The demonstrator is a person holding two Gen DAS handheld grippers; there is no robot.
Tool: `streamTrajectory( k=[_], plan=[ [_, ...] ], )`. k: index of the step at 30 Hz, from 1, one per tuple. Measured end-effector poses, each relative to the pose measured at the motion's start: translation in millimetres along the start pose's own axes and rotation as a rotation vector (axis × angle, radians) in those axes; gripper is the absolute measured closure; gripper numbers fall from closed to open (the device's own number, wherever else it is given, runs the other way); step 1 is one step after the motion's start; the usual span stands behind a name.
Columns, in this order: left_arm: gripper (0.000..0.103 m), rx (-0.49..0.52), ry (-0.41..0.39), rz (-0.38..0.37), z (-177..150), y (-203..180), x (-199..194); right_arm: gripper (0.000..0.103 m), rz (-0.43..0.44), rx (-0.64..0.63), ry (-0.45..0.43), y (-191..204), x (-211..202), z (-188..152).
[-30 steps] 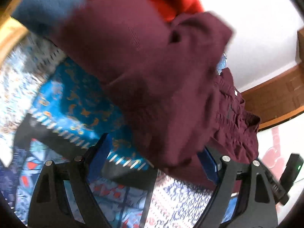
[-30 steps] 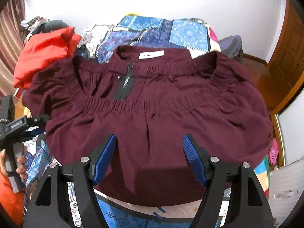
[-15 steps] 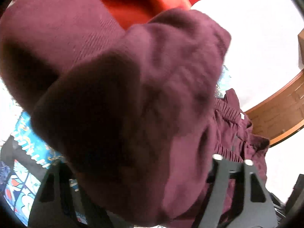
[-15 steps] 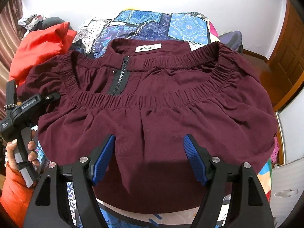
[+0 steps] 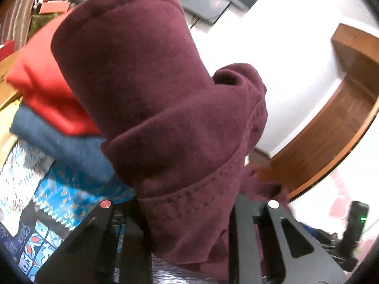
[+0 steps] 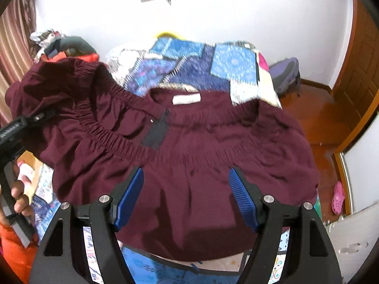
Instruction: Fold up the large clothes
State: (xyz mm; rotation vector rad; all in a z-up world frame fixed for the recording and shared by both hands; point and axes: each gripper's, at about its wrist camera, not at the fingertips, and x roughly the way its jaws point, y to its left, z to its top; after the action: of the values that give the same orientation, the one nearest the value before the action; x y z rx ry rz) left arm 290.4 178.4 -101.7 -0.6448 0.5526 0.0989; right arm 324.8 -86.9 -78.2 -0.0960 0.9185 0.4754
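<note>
Patchwork quilt (image 6: 213,71) covers the bed; white walls, wooden door at 3 o'clock. Gathered maroon garment (image 6: 189,153) lies across it, left tool (image 5: 187,215) clamping its stitched hem, right tool (image 6: 186,196) agape above.

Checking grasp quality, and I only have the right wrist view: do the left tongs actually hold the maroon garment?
Observer: Yes. In the left wrist view the left tongs are closed on a bunched fold of the maroon garment.
Reviewer: Which part is gripped?
Observer: A stitched hem sits right at the fingers.
Reviewer: Anything behind the fold?
Observer: A red garment lies on top of a folded blue garment.
</note>
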Motion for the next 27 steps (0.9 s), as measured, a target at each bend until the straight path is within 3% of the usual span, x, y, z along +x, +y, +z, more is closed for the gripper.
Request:
streamTrajectory(
  k=[5,11,16,20,23,27],
  plan=[
    [0.084,0.04,-0.077,-0.072,24,-32,-33,0.032,0.088,0.001,-0.015,18,-4,17],
    [0.084,0.092,-0.153,-0.017,39,-42,-60,0.032,0.212,-0.035,0.069,64,28,13],
    [0.084,0.121,-0.086,0.07,32,-38,-41,0.032,0.271,-0.054,0.22,95,83,-6],
    [0.084,0.124,-0.01,0.095,20,-30,-19,0.032,0.311,-0.028,0.337,90,114,-22],
    [0.084,0.153,0.013,0.101,8,-41,-9,0.032,0.326,-0.051,0.322,81,106,-25],
    [0.084,0.192,0.02,0.085,5,-69,-2,0.032,0.275,-0.044,0.241,51,74,-24]
  ],
)
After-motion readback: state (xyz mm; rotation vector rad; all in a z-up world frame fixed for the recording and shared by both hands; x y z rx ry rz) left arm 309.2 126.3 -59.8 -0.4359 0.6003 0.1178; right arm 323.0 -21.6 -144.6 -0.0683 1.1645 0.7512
